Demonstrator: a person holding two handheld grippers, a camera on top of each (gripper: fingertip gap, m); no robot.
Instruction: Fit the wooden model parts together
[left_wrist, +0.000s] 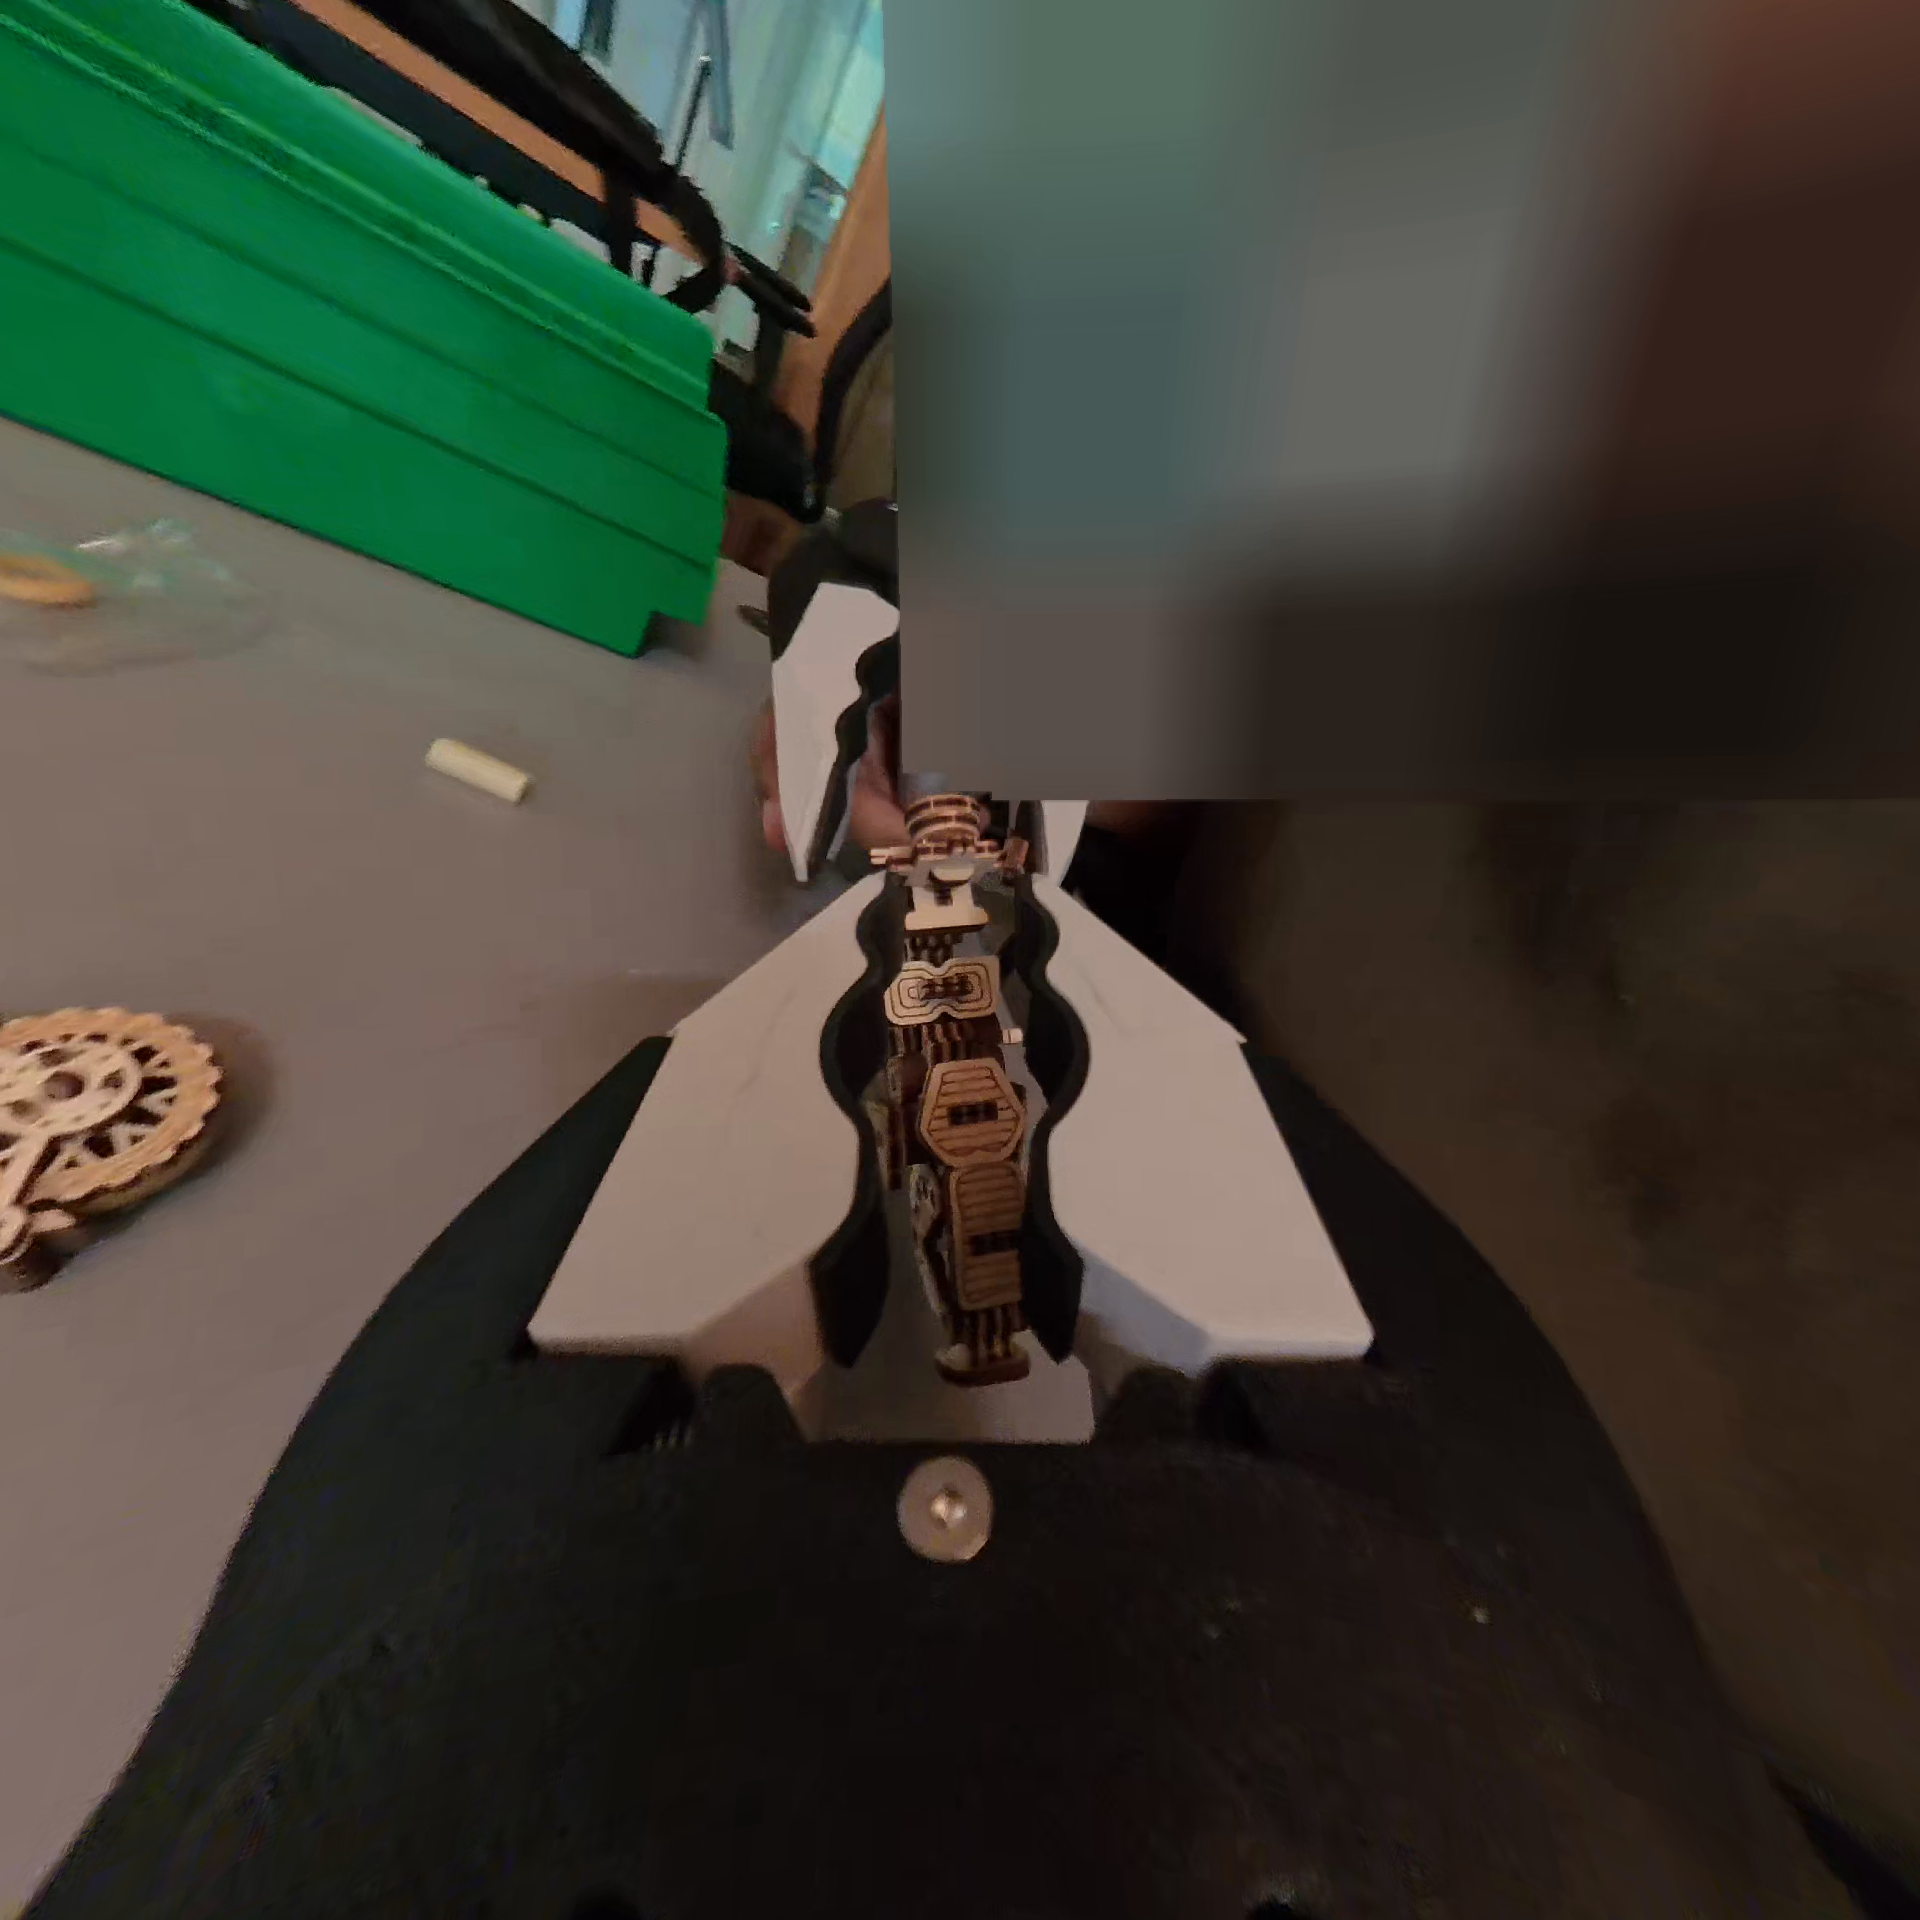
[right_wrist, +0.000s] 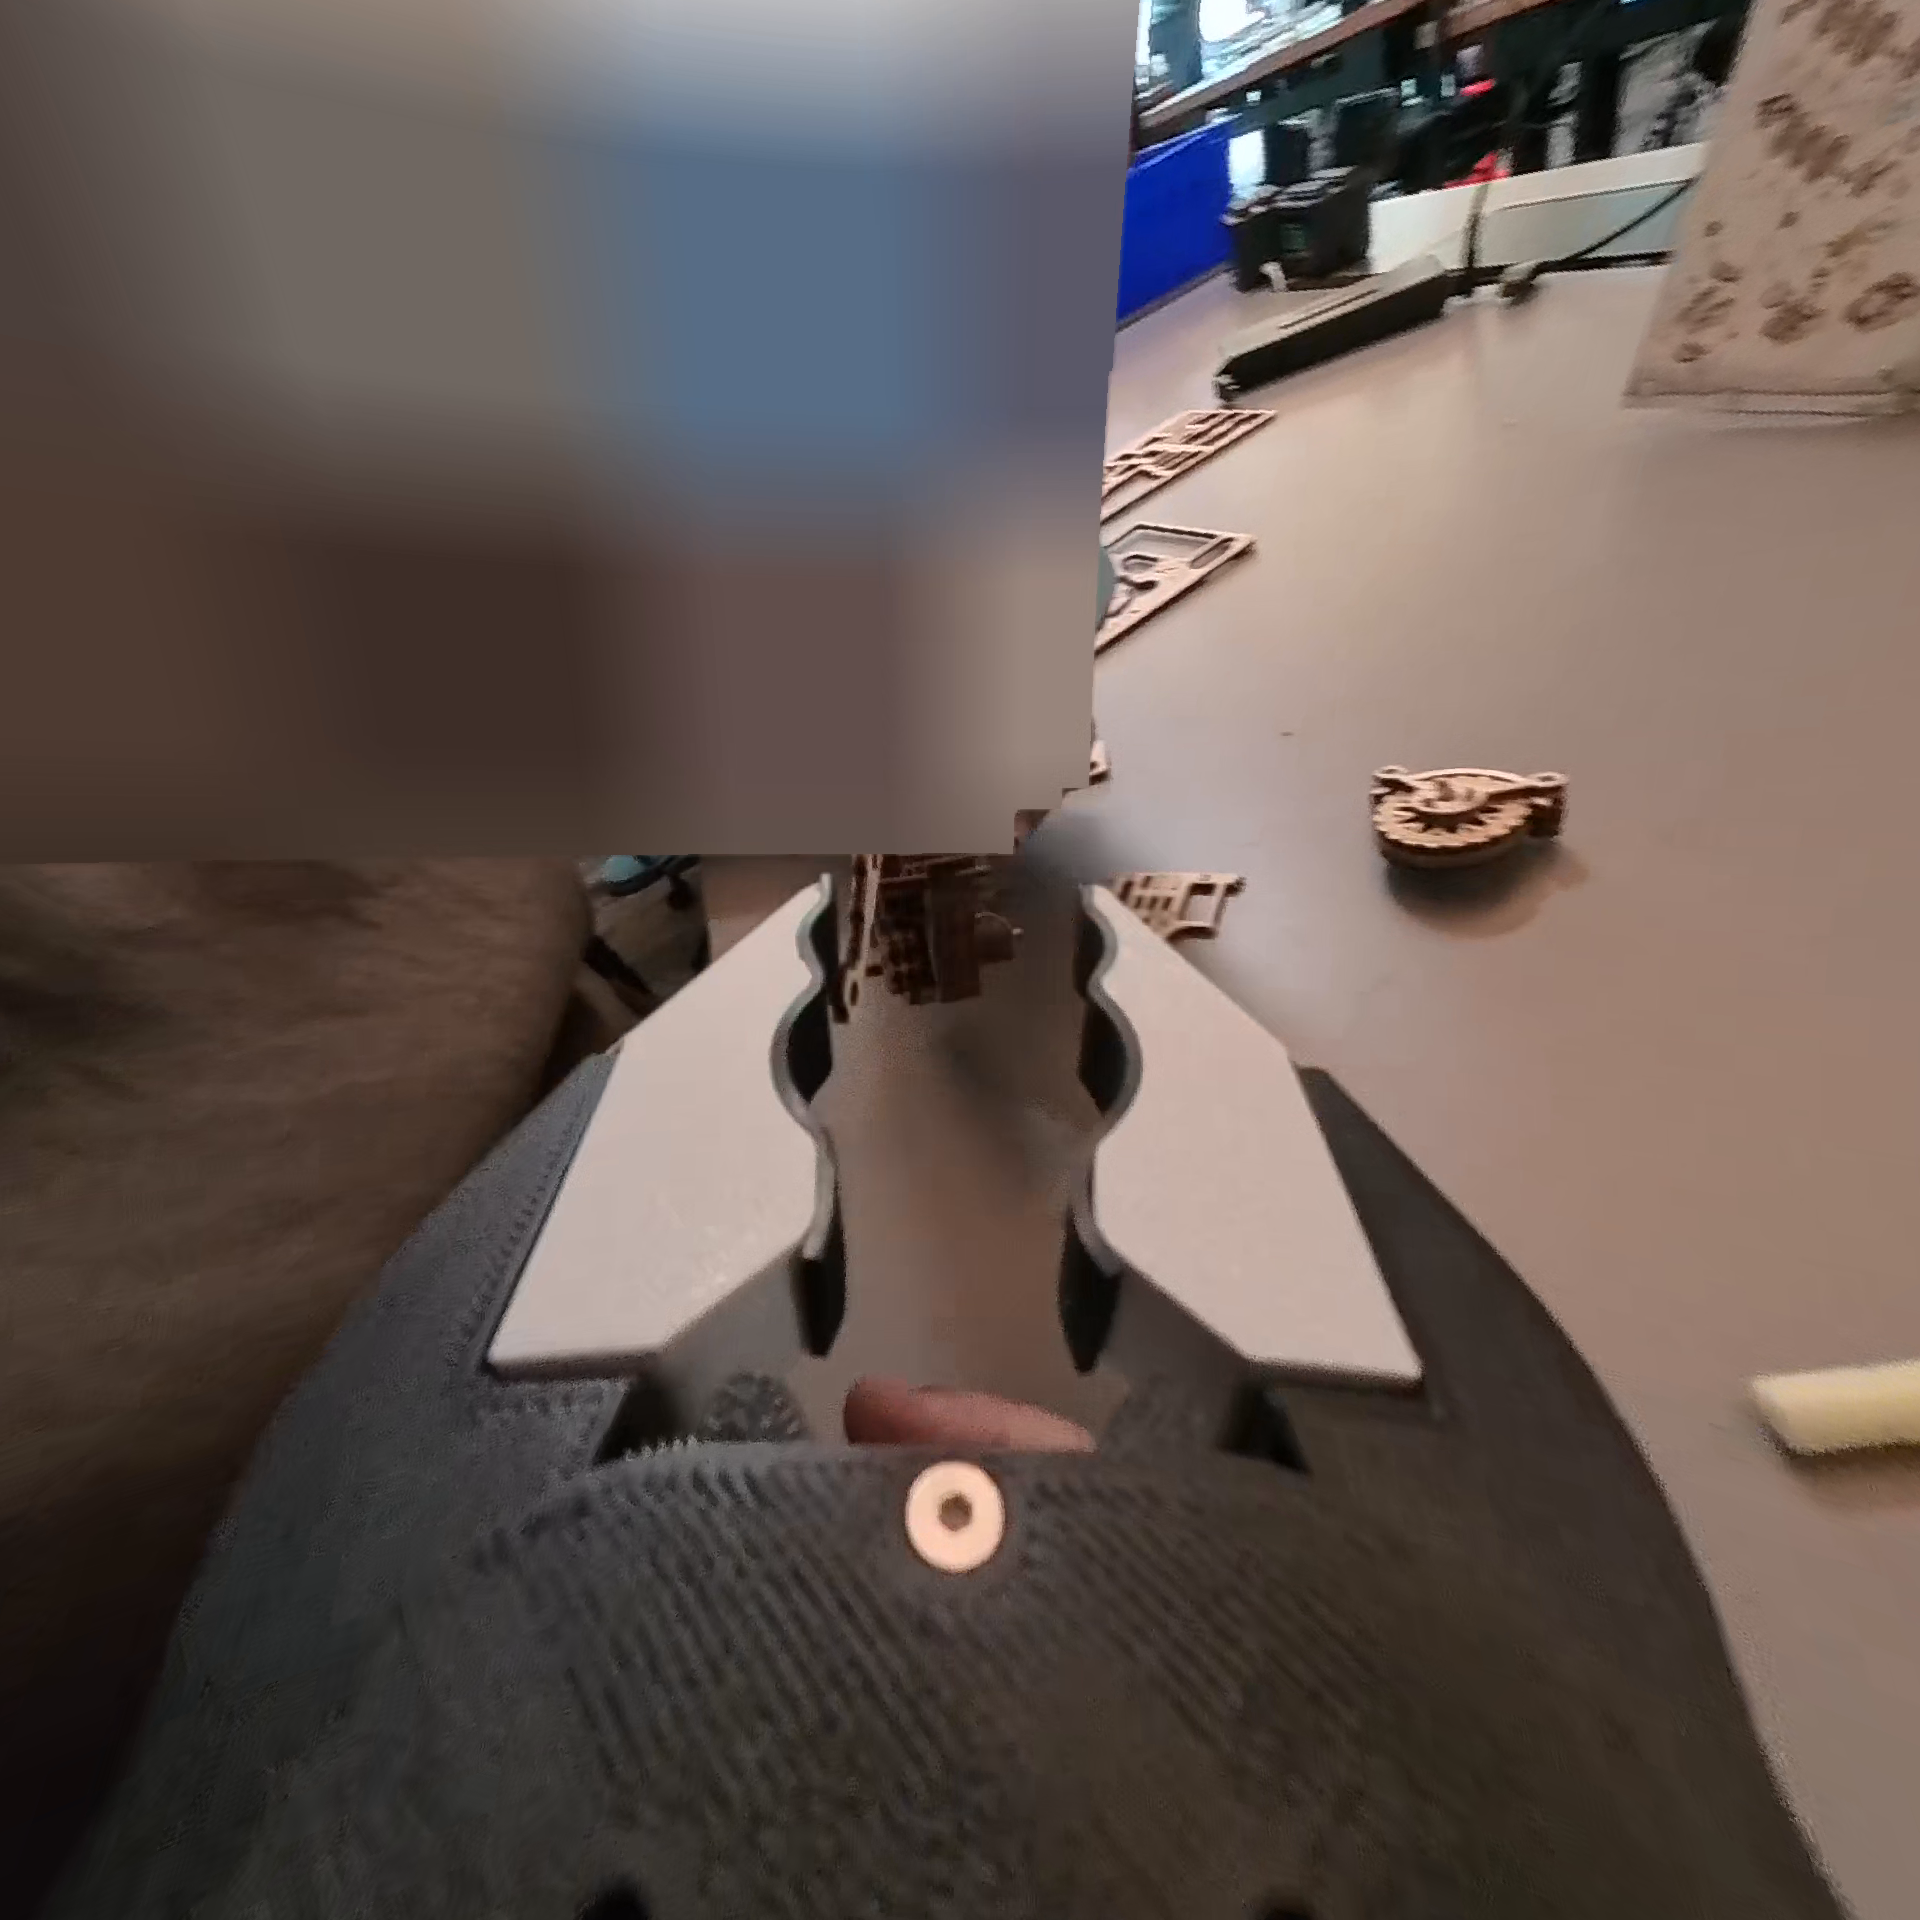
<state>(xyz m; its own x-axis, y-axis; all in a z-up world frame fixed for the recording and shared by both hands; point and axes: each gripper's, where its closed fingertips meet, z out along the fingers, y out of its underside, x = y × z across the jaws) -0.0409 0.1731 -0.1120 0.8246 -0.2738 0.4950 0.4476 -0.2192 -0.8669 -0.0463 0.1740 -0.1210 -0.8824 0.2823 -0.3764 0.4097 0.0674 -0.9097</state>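
My left gripper (left_wrist: 951, 883) is shut on a long wooden model body (left_wrist: 961, 1122) that lies lengthwise between its white fingers, with its far end sticking out past the tips. In the right wrist view, my right gripper (right_wrist: 956, 914) is open. The far end of the wooden model body (right_wrist: 914, 935) sits between its fingertips, close to the left finger, with a gap to the right one. A white finger of the right gripper (left_wrist: 816, 727) shows just beyond the model in the left wrist view. A wooden wheel (left_wrist: 94, 1112) lies on the grey table at the left.
A round wooden gear assembly (right_wrist: 1465, 816), cut-out wooden sheets (right_wrist: 1164, 571), a small wooden frame piece (right_wrist: 1184, 899) and a cream cylinder (right_wrist: 1839, 1408) lie on the table. Green boxes (left_wrist: 364, 343) stand at the back left. A person's fingertip (right_wrist: 956, 1413) shows behind the right fingers. The grippers are tip to tip, or close to it. The wooden wheel (left_wrist: 94, 1112) sits 11 cm or so from the ends of my right fingers. Look for it in the right wrist view (right_wrist: 1414, 812) too.
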